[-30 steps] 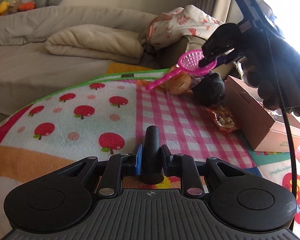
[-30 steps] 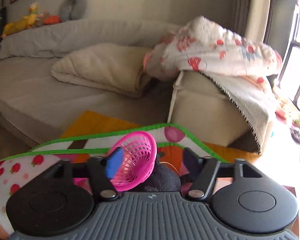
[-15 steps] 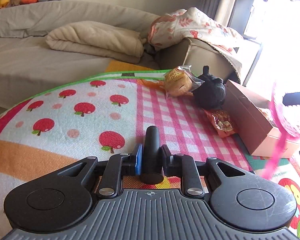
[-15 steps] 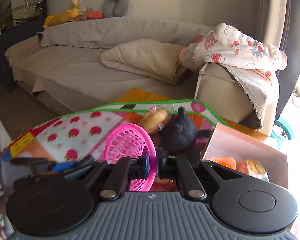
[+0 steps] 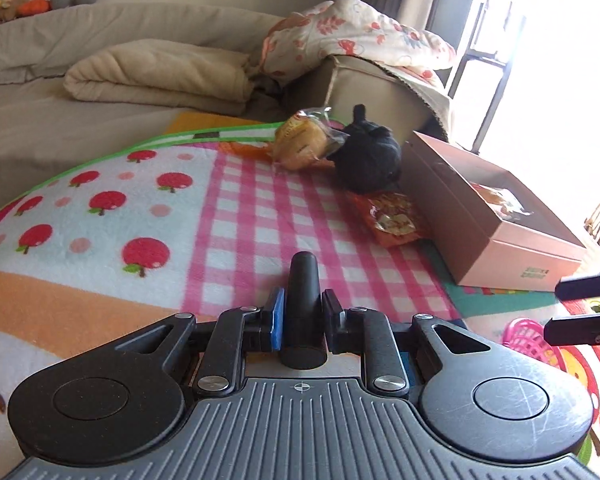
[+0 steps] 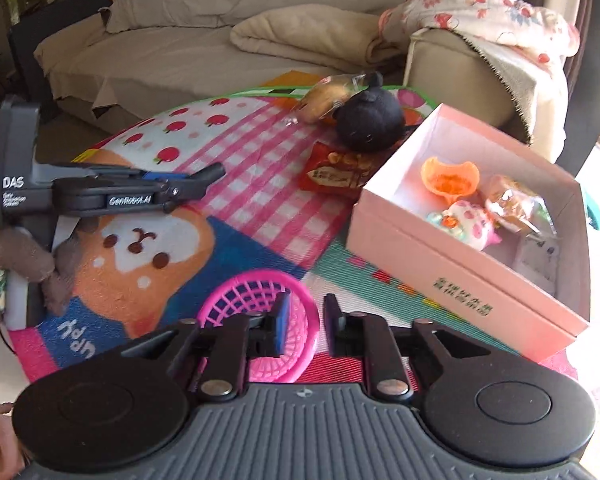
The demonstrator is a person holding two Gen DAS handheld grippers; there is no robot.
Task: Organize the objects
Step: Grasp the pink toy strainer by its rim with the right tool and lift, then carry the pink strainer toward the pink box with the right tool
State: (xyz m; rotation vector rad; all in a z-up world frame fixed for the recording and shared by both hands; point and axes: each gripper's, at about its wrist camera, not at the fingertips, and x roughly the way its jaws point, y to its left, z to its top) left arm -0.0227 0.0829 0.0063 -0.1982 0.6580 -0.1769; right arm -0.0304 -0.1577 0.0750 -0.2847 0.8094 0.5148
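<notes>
Pink toy net (image 6: pixel 260 320) lies on the mat beside the pink box (image 6: pixel 452 276). Right gripper (image 6: pixel 303 322) is opening and letting go of its rim. Left gripper (image 5: pixel 301 312) squeezes a black stick (image 5: pixel 304 304). It looks light, stiff plastic, maybe bendy; grab the rim.

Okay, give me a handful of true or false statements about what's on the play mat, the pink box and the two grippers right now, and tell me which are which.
1. The left gripper is clamped on a black cylinder. True.
2. The pink box is empty. False: an orange scoop-shaped toy, a small pink-and-white toy and a wrapped snack lie in it.
3. The black plush toy is on the mat, outside the box. True.
4. The pink net basket is inside the box. False: it is at the right gripper, whose jaws are opening, over the mat beside the box.
5. The red snack packet lies on the sofa. False: it lies on the mat by the box.
</notes>
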